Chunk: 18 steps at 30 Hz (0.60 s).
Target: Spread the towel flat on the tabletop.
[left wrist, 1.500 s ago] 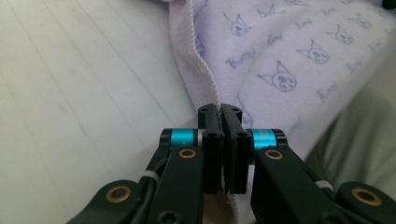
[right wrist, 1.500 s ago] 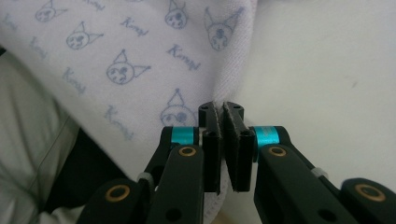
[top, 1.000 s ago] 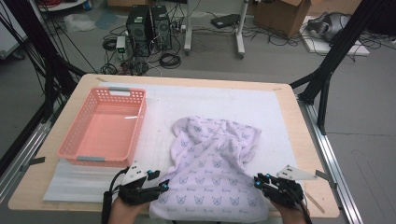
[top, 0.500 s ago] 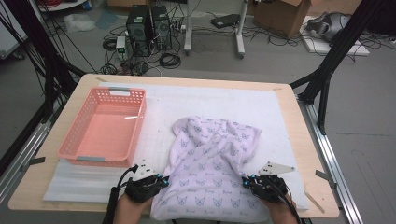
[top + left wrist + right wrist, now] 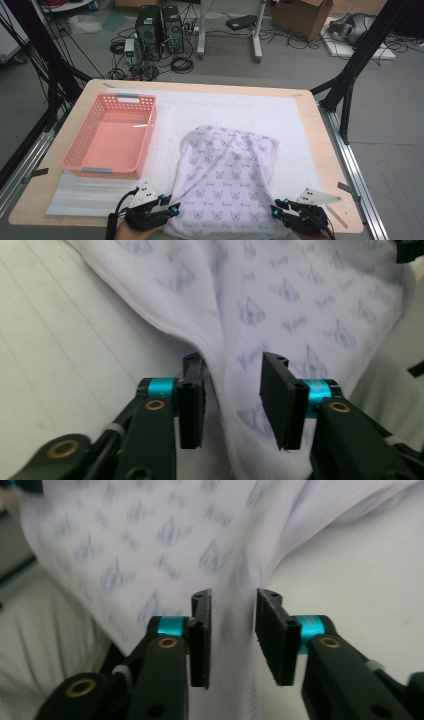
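The left gripper (image 5: 170,210) sits at the near edge of the table (image 5: 320,150), right at the lower left corner of the lavender cloth (image 5: 225,175), and in the left gripper view its jaws are spread apart with the cloth's hemmed edge running up between them (image 5: 232,400), so the fabric is in the gap but nothing is pinched. The right gripper (image 5: 276,212) is over at the cloth's lower right corner, also at the near table edge, and the right gripper view shows the same deal: jaws apart, a blurry bit of the cloth's edge sitting in the gap (image 5: 232,630), not squeezed as far as I can see. The cloth itself is a pale purple thing printed all over with little animal-face marks, lying mostly flat on the white mat (image 5: 225,110) in the middle-right of the table, a bit rumpled along its far edge, with its near edge hanging at or just over the table's front. To its left there's a pink plastic basket (image 5: 80,160) standing on the mat, apart from the cloth. Both grippers are well apart from each other, one per near corner.
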### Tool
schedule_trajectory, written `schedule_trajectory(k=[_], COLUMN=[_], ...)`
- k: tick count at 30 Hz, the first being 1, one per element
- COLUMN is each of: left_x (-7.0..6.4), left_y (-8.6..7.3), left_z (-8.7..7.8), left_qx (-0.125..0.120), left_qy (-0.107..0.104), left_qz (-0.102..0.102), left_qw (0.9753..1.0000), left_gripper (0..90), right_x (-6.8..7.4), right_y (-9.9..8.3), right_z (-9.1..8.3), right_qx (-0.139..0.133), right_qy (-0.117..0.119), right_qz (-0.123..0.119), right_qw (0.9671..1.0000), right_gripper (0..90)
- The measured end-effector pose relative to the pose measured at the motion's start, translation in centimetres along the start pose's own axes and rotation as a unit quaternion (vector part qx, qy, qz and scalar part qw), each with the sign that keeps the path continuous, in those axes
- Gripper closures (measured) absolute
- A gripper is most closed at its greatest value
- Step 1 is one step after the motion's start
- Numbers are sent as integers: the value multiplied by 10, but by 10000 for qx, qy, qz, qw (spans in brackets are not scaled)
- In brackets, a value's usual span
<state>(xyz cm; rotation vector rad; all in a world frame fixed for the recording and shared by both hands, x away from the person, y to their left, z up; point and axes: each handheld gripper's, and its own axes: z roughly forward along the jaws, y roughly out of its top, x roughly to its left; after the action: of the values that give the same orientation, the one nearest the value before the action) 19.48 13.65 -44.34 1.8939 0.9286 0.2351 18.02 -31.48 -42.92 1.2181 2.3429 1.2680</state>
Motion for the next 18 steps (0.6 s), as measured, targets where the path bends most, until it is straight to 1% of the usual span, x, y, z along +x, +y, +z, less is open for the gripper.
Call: schedule_trajectory(k=[1, 2, 4, 6, 7, 8, 11, 12, 13, 14, 15, 16, 17, 18], left_x=[2, 4, 10, 17, 20, 23, 29, 30, 29, 27, 24, 22, 21, 20], left_y=[2, 5, 10, 14, 16, 18, 24, 25, 25, 25, 25, 25, 24, 24], left_z=[0, 2, 6, 15, 19, 24, 38, 43, 47, 49, 51, 51, 51, 51], left_qx=[-54, -109, -127, -86, -63, -3, 188, 289, 332, 293, 300, 339, 405, 419], left_qy=[23, 43, 146, 178, 170, 163, 223, 220, 226, 268, 321, 359, 309, 328], left_qz=[-30, -56, -72, -195, -245, -288, -364, -405, -382, -281, -191, -75, 18, 57], left_qw=[10000, 9999, 9998, 9996, 9995, 9995, 9989, 9985, 9985, 9988, 9989, 9988, 9987, 9986], left_gripper=[547, 528, 513, 512, 511, 509, 492, 486, 483, 481, 510, 543, 658, 782], right_x=[-3, -5, -12, -18, -22, -23, -23, -22, -20, -18, -15, -14, -14, -15], right_y=[2, 4, 8, 11, 12, 13, 19, 21, 23, 25, 26, 27, 27, 27], right_z=[-3, -4, -4, 2, 10, 17, 39, 45, 50, 54, 56, 57, 57, 56], right_qx=[-138, -227, -349, -242, -133, -30, 150, 177, 231, 298, 333, 361, 355, 338], right_qy=[-47, -113, -387, -628, -674, -661, -450, -401, -400, -414, -566, -658, -578, -523], right_qz=[59, 65, 169, 265, 315, 345, 412, 381, 345, 286, 110, 18, 60, 83], right_qw=[9999, 9997, 9985, 9974, 9971, 9972, 9980, 9983, 9983, 9983, 9978, 9972, 9977, 9980], right_gripper=[659, 661, 685, 702, 700, 692, 597, 594, 604, 641, 693, 731, 855, 862])
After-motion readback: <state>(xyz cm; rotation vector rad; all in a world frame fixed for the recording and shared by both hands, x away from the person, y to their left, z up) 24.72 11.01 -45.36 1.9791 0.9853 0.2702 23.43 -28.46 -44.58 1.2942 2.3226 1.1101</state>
